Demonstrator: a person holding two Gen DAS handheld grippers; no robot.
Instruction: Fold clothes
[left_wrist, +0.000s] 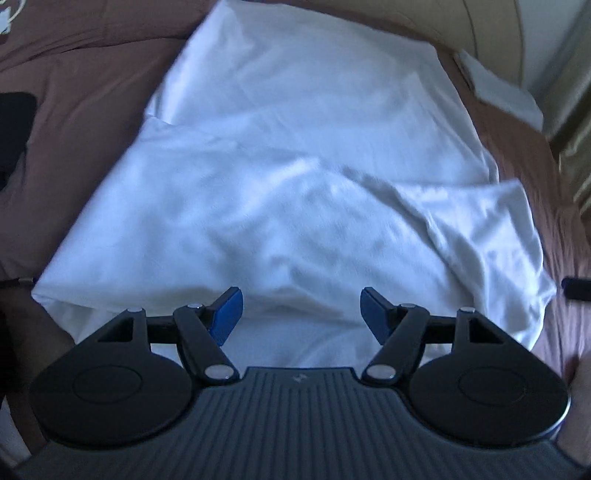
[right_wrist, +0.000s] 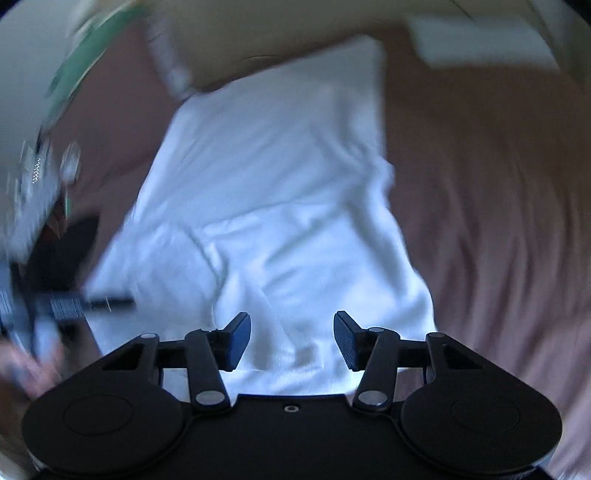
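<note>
Brown bedspread (left_wrist: 92, 85), white garment (left_wrist: 295, 166) lengthwise away from both parted tools

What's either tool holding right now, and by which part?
Nothing. The left tool and right tool both stand open above the white garment on the brown bedspread; no cloth sits between the pads.

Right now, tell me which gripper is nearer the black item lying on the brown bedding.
Left, I'd judge. The left gripper hangs open over the white garment's near edge, the black item off to its left. The right gripper, open, sits farther along that edge.
</note>
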